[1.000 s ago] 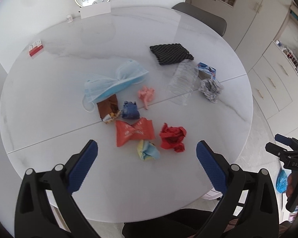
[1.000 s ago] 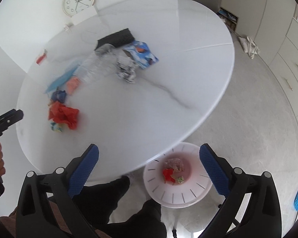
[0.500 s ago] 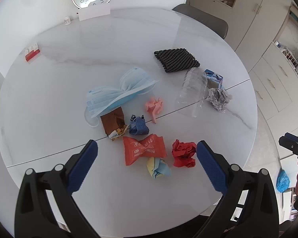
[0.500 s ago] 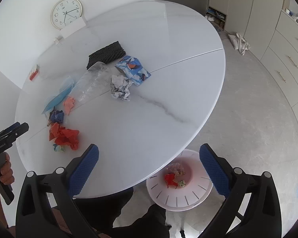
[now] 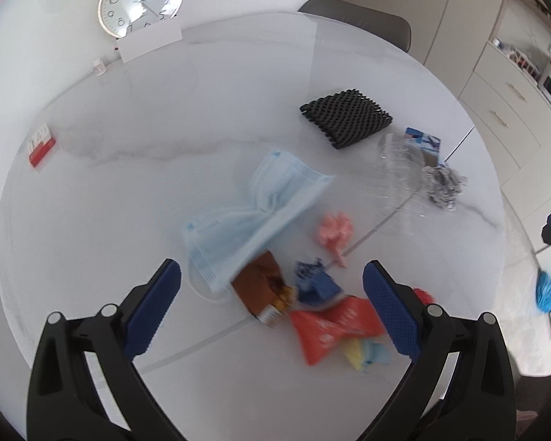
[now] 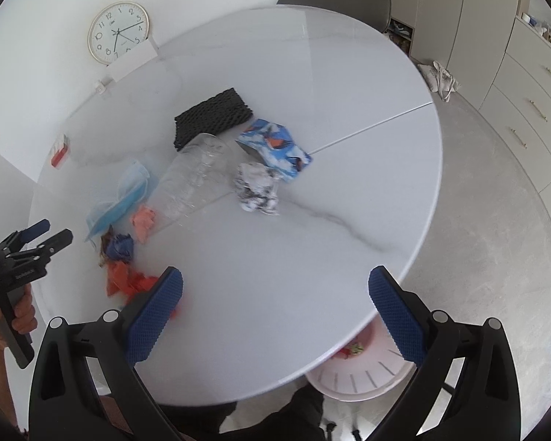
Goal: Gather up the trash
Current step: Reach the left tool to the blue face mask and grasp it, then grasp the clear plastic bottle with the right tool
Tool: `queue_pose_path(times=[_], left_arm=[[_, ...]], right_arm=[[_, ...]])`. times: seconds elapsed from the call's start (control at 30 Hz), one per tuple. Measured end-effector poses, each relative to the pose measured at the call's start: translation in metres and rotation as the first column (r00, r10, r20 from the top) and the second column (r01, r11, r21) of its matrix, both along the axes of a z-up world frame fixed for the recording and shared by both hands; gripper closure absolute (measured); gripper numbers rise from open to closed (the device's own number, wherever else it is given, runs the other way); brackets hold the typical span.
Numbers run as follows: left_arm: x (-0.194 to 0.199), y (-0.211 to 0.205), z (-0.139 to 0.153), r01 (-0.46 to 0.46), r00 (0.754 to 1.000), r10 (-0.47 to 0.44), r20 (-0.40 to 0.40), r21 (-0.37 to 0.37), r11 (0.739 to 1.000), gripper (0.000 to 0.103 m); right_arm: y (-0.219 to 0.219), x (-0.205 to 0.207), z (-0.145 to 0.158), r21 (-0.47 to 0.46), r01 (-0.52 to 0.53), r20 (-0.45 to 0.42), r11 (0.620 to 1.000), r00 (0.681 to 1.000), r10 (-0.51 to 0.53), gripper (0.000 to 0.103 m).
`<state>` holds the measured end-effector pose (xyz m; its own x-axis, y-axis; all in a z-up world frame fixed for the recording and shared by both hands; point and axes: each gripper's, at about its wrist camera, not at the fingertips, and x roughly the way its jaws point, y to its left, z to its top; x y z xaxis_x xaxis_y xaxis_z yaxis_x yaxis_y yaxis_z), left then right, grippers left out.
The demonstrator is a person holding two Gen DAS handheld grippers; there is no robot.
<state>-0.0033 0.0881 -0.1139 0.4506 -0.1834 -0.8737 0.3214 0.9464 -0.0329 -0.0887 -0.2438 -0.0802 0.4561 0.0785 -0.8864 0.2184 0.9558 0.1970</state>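
On the round white table, the trash runs from a blue face mask on the left, with a brown wrapper, a blue scrap and an orange-red wrapper near it, to a pink scrap, a clear crushed bottle and a grey crumpled ball further right. The left gripper hangs above the near pieces, jaws wide apart and holding nothing. The right gripper is over the table's near right edge, equally wide and empty, with the pink bin on the floor just below that edge.

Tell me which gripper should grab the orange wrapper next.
Left. The left gripper hangs open right over the orange wrapper, which lies between its fingers. The right gripper, also open, points at bare tabletop beside the pile.
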Motion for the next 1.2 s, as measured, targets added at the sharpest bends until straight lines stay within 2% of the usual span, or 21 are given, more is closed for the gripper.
queue_pose_path(times=[0.1, 0.2, 0.3, 0.4, 0.43, 0.53, 0.57, 0.63, 0.7, 0.77, 0.87, 1.13, 1.2], left_arm=[[0.025, 0.006, -0.011, 0.078, 0.997, -0.078, -0.005, 0.034, 0.996, 0.008], [0.044, 0.001, -0.028, 0.197, 0.98, -0.196, -0.026, 0.067, 0.978, 0.008], [0.062, -0.008, -0.05, 0.327, 0.945, -0.322, -0.062, 0.107, 0.939, 0.008], [0.077, -0.012, -0.065, 0.393, 0.919, -0.384, -0.095, 0.123, 0.911, 0.011], [0.082, -0.012, -0.07, 0.41, 0.911, -0.399, -0.107, 0.122, 0.904, 0.014], [0.094, -0.012, -0.079, 0.444, 0.892, -0.428, -0.148, 0.104, 0.89, 0.035], [0.097, -0.011, -0.082, 0.451, 0.887, -0.434, -0.157, 0.094, 0.887, 0.047], [0.102, -0.009, -0.084, 0.462, 0.879, -0.447, -0.167, 0.071, 0.884, 0.055], [0.106, -0.006, -0.083, 0.462, 0.879, -0.449, -0.159, 0.057, 0.885, 0.07], [0.11, -0.002, -0.082, 0.446, 0.888, -0.436, -0.15, 0.042, 0.894, 0.079], [0.117, 0.007, -0.08, 0.403, 0.908, -0.398, -0.134, 0.015, 0.915, 0.087], [0.113, 0.034, -0.057, 0.286, 0.951, -0.292, -0.099, -0.07, 0.956, 0.089], [0.108, 0.04, -0.049, 0.26, 0.959, -0.268, -0.093, -0.085, 0.962, 0.089]], right_arm=[[0.019, 0.019, -0.004, 0.013, 0.006, -0.012, 1.0, 1.0, -0.006, 0.003], [0.037, 0.036, -0.009, 0.016, 0.012, -0.03, 1.0, 0.999, -0.011, 0.003], [0.049, 0.05, -0.015, 0.022, 0.023, -0.052, 0.999, 0.998, -0.022, 0.003], [0.058, 0.062, -0.02, 0.025, 0.04, -0.074, 0.999, 0.997, -0.038, 0.003], [0.06, 0.065, -0.022, 0.027, 0.046, -0.079, 0.999, 0.996, -0.044, 0.003], [0.067, 0.075, -0.028, 0.049, 0.067, -0.095, 0.997, 0.994, -0.062, 0.002], [0.069, 0.079, -0.03, 0.059, 0.072, -0.1, 0.996, 0.993, -0.066, 0.002], [0.074, 0.089, -0.036, 0.073, 0.083, -0.112, 0.994, 0.991, -0.075, 0.003], [0.078, 0.101, -0.044, 0.075, 0.094, -0.127, 0.993, 0.988, -0.084, 0.003], [0.081, 0.113, -0.055, 0.082, 0.113, -0.149, 0.99, 0.984, -0.1, 0.003], [0.084, 0.129, -0.069, 0.104, 0.15, -0.17, 0.983, 0.977, -0.131, 0.003], [0.096, 0.16, -0.099, 0.058, 0.186, -0.236, 0.981, 0.957, -0.168, 0.003], [0.099, 0.163, -0.103, 0.04, 0.177, -0.242, 0.983, 0.957, -0.162, 0.007]])
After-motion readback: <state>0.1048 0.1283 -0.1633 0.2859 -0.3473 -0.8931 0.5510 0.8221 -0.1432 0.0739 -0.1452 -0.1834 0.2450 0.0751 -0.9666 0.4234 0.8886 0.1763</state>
